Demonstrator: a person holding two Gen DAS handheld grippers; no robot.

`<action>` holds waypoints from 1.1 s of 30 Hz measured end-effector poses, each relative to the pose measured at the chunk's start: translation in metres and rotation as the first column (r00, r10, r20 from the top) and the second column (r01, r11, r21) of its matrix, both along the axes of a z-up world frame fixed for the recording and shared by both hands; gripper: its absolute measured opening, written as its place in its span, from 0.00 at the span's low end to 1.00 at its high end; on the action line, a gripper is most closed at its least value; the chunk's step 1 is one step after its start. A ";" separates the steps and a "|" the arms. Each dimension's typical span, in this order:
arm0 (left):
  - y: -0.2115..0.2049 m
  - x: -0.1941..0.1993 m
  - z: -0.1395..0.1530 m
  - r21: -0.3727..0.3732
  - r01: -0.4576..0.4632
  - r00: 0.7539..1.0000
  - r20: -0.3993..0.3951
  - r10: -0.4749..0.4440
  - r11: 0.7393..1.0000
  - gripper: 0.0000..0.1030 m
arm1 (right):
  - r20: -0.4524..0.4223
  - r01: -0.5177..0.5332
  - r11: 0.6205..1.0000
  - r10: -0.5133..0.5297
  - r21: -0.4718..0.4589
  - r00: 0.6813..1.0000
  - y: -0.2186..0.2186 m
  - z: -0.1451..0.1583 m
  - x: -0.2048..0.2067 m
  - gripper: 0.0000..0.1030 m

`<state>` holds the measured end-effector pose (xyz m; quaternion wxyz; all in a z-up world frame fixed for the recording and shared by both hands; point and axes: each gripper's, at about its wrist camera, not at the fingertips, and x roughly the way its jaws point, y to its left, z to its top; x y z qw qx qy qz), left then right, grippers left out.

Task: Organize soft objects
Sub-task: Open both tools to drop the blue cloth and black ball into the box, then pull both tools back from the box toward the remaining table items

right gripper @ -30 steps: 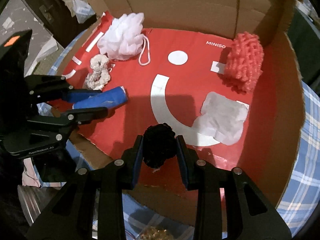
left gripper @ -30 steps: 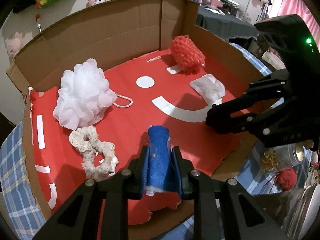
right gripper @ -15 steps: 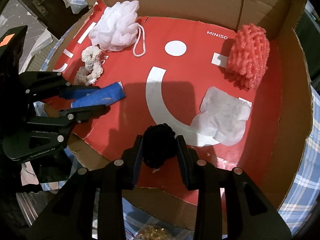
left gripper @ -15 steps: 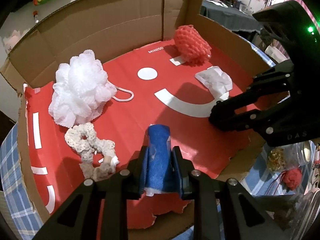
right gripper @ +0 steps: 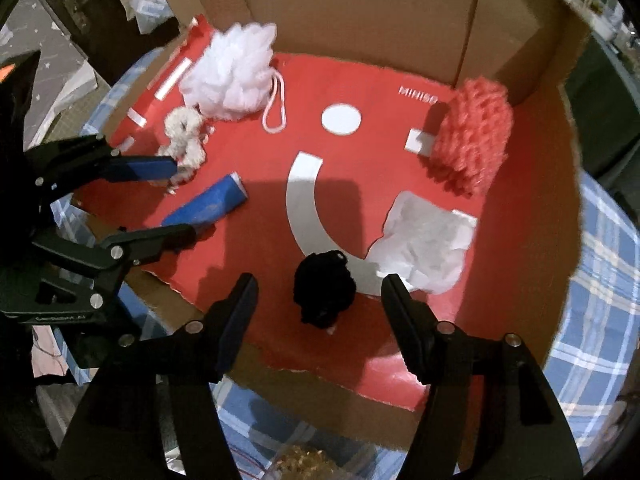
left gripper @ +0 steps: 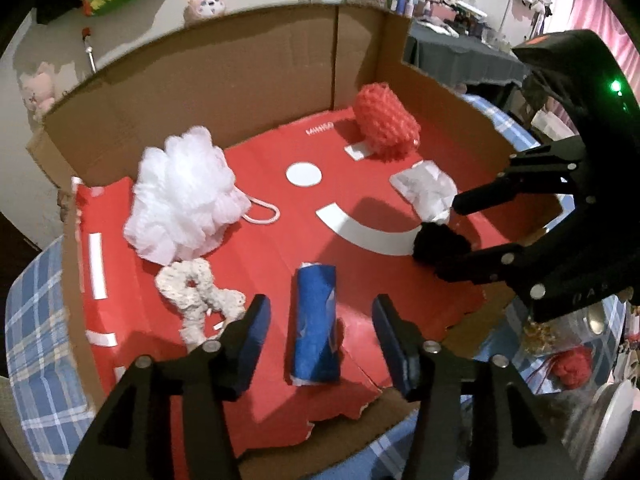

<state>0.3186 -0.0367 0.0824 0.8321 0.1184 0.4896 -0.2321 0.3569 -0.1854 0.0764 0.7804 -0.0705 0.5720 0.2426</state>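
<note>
While both grippers are hovering over the near edge of the cardboard box, each is showing its jaws spread wide with nothing clamped; the left gripper is standing with its fingers on either side of the blue rolled cloth, which is lying flat on the red sheet lining the box floor, lengthwise along the fingers and roughly centred in the gap, clear of both pads; in the right wrist view the same roll is lying between the two left fingers, the nearer finger overlapping its near end so contact there cannot be judged; the right gripper is straddling the black pom-pom, which is sitting on the red sheet at the lower end of the white curved stripe, with open space on both sides of it; in the left wrist view the pom-pom is appearing just beside the lower right finger, and whether they are touching cannot be told; the white mesh loofah is resting at the far left of the box with its cord loop trailing to the right; the cream crocheted scrunchie is lying just in front of it, near the left finger of the left gripper; the red knitted pouf is sitting in the far right corner; the crumpled white tissue is lying between the pouf and the pom-pom; the box is resting on a blue plaid cloth.
</note>
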 end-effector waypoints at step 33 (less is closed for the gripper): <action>0.031 -0.253 0.115 -0.301 -0.193 0.774 0.539 0.334 0.934 1.00 | 0.588 0.140 0.960 -0.259 0.242 0.766 -0.042 0.130 -0.261 0.88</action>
